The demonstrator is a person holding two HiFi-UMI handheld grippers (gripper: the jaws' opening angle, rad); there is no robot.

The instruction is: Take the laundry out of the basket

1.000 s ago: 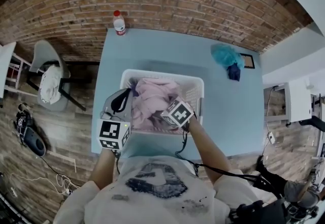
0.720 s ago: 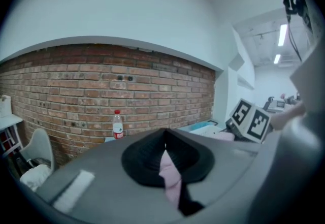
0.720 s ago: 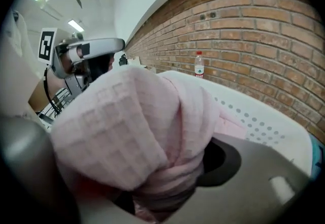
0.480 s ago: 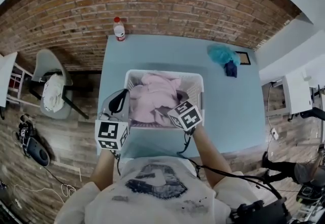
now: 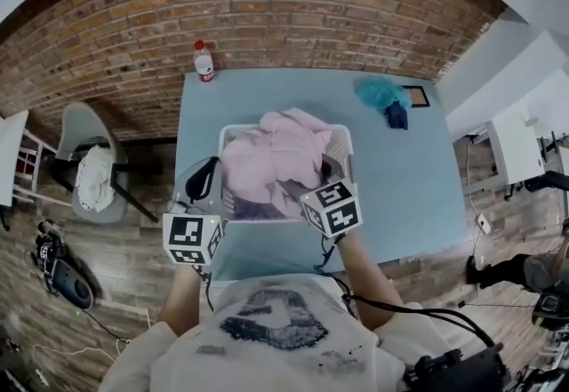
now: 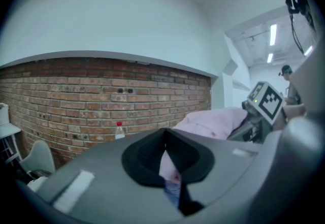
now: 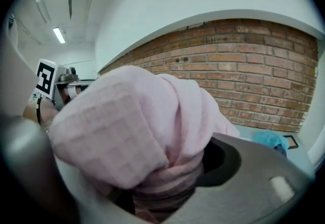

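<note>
Head view: the pink cloth (image 5: 271,155) is heaped above the rim of the white basket (image 5: 342,146) on the blue table (image 5: 400,177).
Left gripper view: the left gripper (image 6: 165,159) is seen with its jaws pressed together.
Right gripper view: the pink cloth is pinched, bunched, by the right gripper (image 7: 167,187).

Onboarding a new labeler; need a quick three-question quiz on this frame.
1. True or false: the right gripper has its jaws shut on the pink cloth.
2. What stands at the table's far left corner? A) bottle B) mug C) box
3. Fill in: the teal cloth lies ___ the basket.
Key: 1 true; 2 A; 3 outside.
</note>
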